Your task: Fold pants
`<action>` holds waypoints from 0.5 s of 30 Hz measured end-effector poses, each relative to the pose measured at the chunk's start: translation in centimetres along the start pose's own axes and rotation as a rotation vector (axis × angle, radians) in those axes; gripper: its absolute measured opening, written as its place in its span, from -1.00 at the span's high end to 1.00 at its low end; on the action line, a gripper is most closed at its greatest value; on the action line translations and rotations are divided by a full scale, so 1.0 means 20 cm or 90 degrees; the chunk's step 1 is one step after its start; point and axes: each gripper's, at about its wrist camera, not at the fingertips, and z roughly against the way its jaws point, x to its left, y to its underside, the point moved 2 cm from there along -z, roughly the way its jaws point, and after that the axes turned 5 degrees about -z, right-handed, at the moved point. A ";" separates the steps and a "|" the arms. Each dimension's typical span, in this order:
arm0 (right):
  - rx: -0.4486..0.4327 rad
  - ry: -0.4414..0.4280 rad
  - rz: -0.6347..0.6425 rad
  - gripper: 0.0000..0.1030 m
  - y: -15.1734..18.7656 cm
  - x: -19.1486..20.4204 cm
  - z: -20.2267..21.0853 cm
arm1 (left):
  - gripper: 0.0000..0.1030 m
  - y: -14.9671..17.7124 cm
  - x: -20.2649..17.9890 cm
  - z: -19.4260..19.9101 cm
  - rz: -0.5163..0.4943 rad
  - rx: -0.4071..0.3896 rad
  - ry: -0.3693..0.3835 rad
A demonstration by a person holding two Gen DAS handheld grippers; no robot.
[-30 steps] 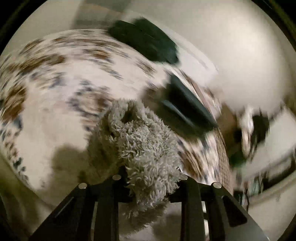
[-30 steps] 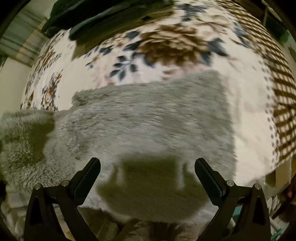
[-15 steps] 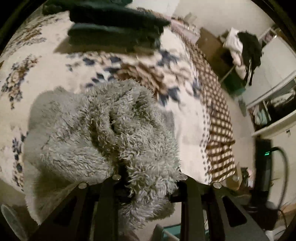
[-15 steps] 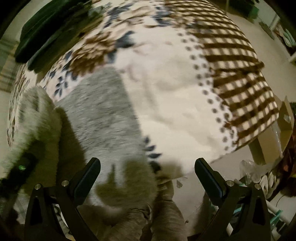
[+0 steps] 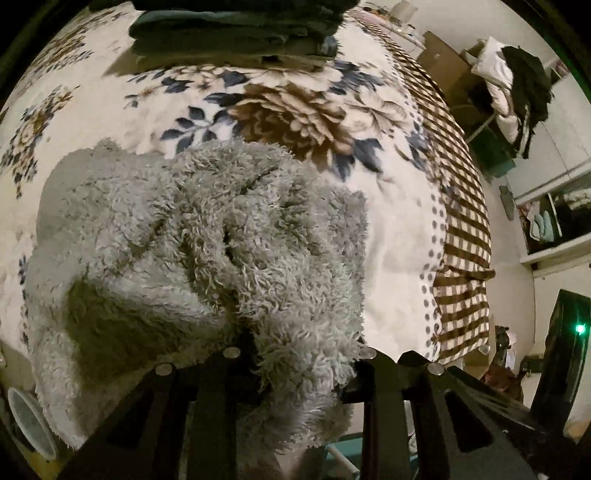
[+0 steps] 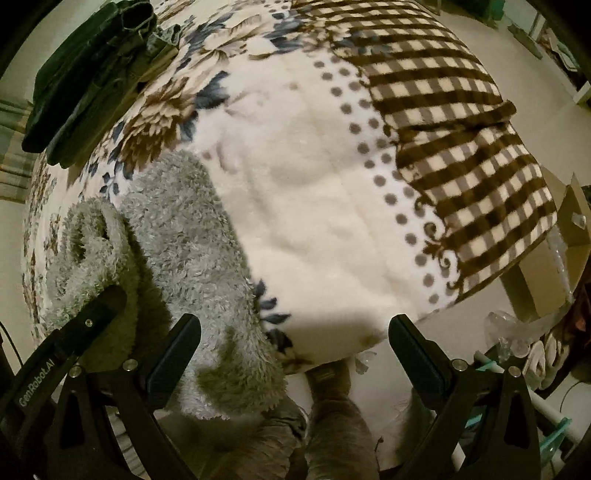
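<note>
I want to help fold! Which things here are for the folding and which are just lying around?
For the folding: fluffy grey pants, left gripper pinching them, right gripper open.

Just lying around: dark folded clothes, cardboard box, flowery blanket.

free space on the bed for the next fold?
Free: the plain cream patch of blanket, bordered by the grey fleece pants on the left and the dotted band and brown checked border on the right. Crowded: the far end with the dark folded stack, and the left, where the pants bunch in the left tool.
</note>
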 end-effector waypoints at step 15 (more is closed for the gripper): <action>-0.029 -0.083 0.026 -1.00 -0.08 0.12 0.11 | -0.70 -0.01 0.12 0.41 0.036 -0.094 -0.057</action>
